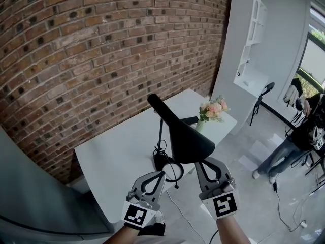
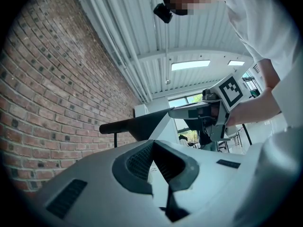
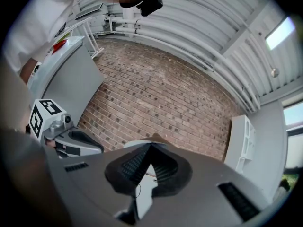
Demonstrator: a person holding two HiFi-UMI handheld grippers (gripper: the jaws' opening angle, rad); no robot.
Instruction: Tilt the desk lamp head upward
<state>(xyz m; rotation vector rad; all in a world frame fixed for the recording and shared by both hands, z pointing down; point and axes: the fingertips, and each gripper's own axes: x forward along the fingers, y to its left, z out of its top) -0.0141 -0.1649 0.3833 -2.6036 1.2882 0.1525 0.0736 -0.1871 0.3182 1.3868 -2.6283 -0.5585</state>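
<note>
The black desk lamp stands on the white table [image 1: 117, 156], its round base [image 1: 163, 161] near the front edge. Its cone-shaped head [image 1: 189, 142] hangs over that edge, with the neck rising to the upper left. In the left gripper view the lamp head [image 2: 139, 125] shows just beyond the jaws. My left gripper [image 1: 161, 174] is shut and empty, pointing up beside the base. My right gripper [image 1: 201, 163] is also shut, its tips right under the rim of the lamp head; I cannot tell if they touch. Both gripper views look up at the ceiling.
A small vase of pink flowers [image 1: 213, 111] and a dark flat object [image 1: 189, 120] sit at the table's far end. The brick wall [image 1: 101, 50] runs behind. A white shelf unit [image 1: 249, 44], a chair [image 1: 264, 93] and a person [image 1: 297, 139] are to the right. A cable [image 1: 177, 202] trails on the floor.
</note>
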